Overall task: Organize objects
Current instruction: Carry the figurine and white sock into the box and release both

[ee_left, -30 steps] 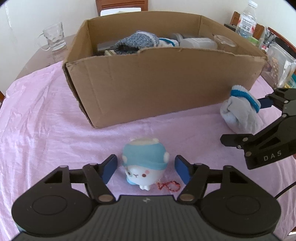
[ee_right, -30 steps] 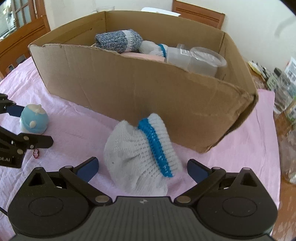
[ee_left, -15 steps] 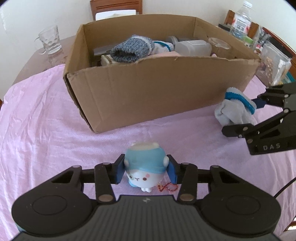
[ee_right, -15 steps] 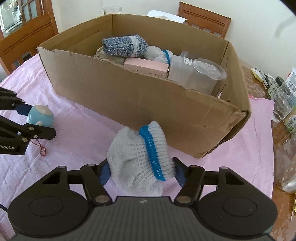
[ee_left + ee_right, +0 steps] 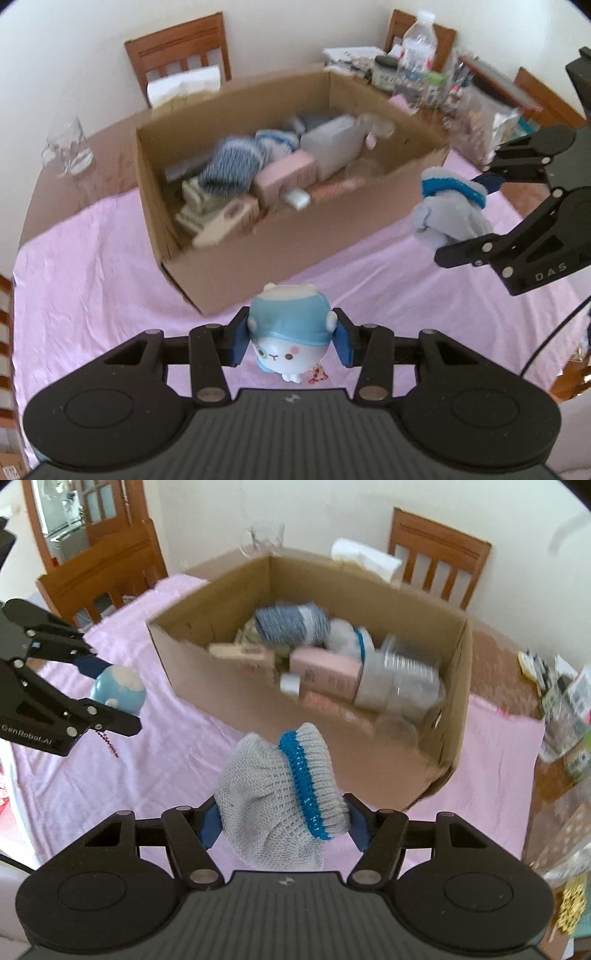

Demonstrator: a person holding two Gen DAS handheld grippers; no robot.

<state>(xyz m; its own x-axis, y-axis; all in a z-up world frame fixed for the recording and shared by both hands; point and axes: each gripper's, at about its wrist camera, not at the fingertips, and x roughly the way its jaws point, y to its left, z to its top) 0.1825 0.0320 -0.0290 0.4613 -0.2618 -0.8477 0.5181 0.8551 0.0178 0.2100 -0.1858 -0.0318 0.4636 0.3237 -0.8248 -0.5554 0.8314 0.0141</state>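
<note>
— Pink cloth [image 5: 92, 258] under everything, cardboard box [image 5: 295, 254] already crowded. Left gripper [image 5: 290, 341] clamped on blue toy [image 5: 288, 332], held above cloth short of box.

— Right gripper [image 5: 282, 821] squeezing rolled sock [image 5: 280, 805], likewise short of box. Could bump rim, or collide over opening.

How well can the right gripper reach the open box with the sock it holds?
Probably yes. The right gripper holds the sock raised near the cardboard box, whose top is open; nothing stands between.
</note>
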